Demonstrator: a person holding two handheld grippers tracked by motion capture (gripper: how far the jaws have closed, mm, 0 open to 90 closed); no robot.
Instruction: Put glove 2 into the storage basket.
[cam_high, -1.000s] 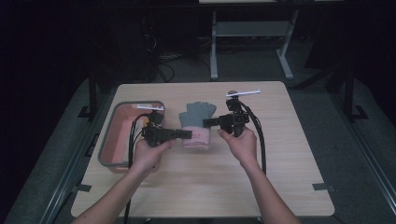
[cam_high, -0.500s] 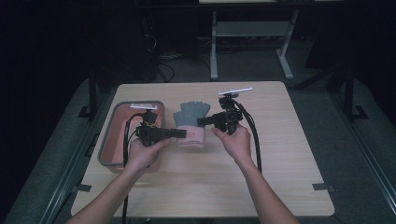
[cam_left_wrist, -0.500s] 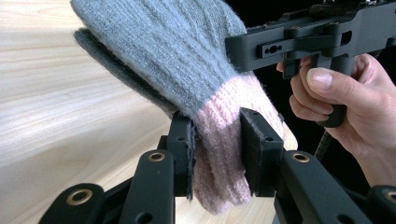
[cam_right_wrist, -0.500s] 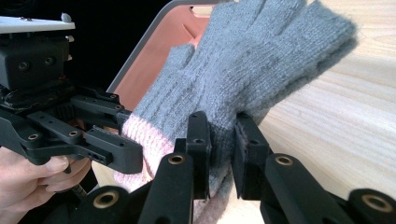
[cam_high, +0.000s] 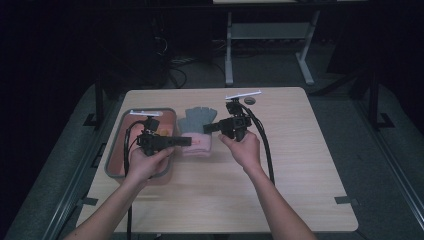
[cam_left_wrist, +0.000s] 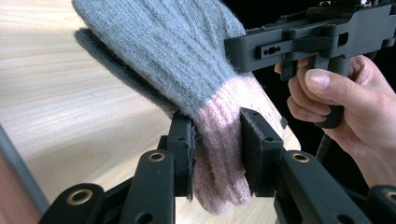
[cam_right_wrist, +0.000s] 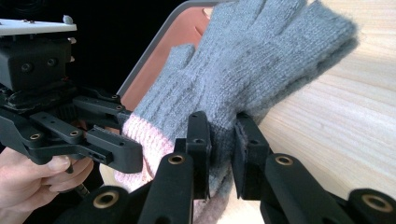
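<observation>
Grey knit glove (cam_high: 196, 120) with pink cuff (cam_high: 198, 145), possibly a stacked pair, sits mid-table just right of the tray (cam_high: 113, 161), fingers pointing away from the person. Left gripper (cam_high: 186, 142) comes in from the left, jaws closed on the pink cuff; in the left gripper view both pads press the cuff (cam_left_wrist: 219, 144) from either side, cuff edge hanging below them. Right gripper (cam_high: 207, 128) comes in from the right, jaws nearly closed, pinching the grey part near the cuff (cam_right_wrist: 219, 123) in the right gripper view. Glove looks lifted a bit off the wooden table (cam_high: 300, 165) at the cuff end. Tray is grey-rimmed with a reddish floor, at table's left. Small dark round object (cam_high: 249, 101) near the far edge, can't tell what.
</observation>
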